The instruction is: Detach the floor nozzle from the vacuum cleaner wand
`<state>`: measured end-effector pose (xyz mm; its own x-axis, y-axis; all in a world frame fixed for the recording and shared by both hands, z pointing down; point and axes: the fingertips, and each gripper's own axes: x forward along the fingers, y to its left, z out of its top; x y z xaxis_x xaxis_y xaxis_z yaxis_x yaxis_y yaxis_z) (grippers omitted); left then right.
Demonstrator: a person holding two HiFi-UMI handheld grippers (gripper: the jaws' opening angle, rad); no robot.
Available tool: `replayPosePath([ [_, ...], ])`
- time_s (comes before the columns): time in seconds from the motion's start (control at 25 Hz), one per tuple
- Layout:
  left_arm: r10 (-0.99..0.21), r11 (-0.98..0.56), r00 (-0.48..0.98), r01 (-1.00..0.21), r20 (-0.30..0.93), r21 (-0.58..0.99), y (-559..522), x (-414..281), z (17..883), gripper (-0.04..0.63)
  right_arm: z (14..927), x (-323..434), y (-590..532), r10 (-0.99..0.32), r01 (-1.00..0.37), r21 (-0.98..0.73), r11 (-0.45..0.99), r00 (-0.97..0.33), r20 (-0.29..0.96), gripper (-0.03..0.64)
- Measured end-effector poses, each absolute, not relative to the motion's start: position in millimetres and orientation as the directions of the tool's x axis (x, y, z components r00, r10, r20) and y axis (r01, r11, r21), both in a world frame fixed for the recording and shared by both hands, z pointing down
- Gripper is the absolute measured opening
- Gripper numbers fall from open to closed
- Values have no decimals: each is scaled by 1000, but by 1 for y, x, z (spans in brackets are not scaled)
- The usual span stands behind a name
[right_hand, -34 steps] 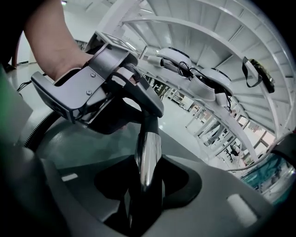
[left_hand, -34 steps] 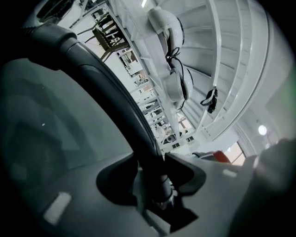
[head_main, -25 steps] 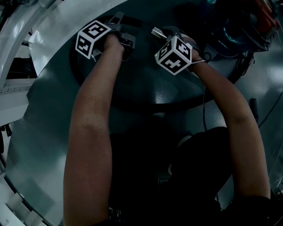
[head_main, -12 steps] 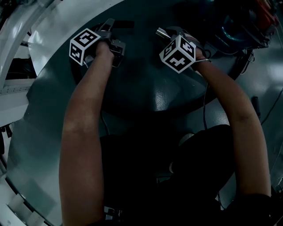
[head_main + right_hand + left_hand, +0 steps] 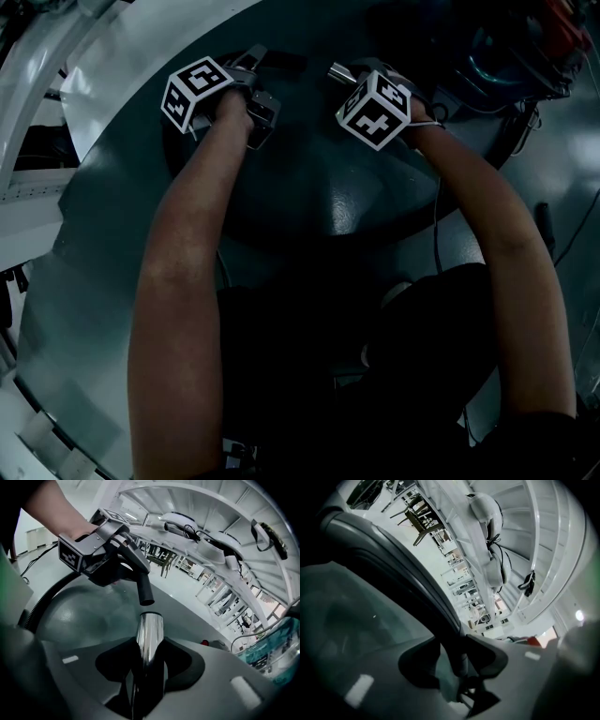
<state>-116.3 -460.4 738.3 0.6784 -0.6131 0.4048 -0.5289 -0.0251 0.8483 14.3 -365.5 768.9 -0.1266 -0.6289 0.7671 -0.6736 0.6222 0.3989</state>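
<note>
- The chrome metal wand is gripped by the right tool. It lies lengthwise between the jaws, which are closed on it at a middling width, and its open end sticks out ahead.
- A black plastic tube is clamped in the left tool, whose jaws are likewise set narrow around it.
- The relation that matters is seen in the right gripper view. The wand's long axis points up and away toward the black plastic tube's open end, the two ends are nearly in line, and a small gap is left between them, so they are not touching.
- The right hand is judged the nearer one for any re-seating or pulling along that axis.
- A black ribbed hose is seen trailing from the left tool's piece, so that piece is judged a hose end. The floor nozzle cannot be made out in any view.
- In the head view both tools are shown side by side above the dark round surface, but the gap is lost in shadow.
- In the left gripper view only its own dark held piece is shown; the wand is not seen there.
</note>
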Motion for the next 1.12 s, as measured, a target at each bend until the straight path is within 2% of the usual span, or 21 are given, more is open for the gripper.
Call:
replayPosePath([
  [0.4,-504,39,712,-547,489,837,-451,-124,765,173,793,6,-359,-560,-645,350,679,-147,816,178],
  [0.76,-423,96,727,-557,540,825,-439,-127,783,192,804,9,-355,-547,-612,375,697,-114,829,187],
  [0.84,-376,77,728,-592,574,802,-434,-126,786,200,806,10,-352,-536,-584,381,717,-112,837,221],
  [0.96,-300,46,757,-595,580,802,-425,-119,787,252,807,14,-349,-516,-585,357,728,-125,847,264],
  [1.04,-291,22,769,-590,570,807,-424,-116,785,244,806,20,-349,-513,-603,346,719,-125,849,262],
  [1.12,-293,-21,769,-600,569,800,-425,-114,782,198,804,24,-349,-516,-626,335,704,-126,847,259],
])
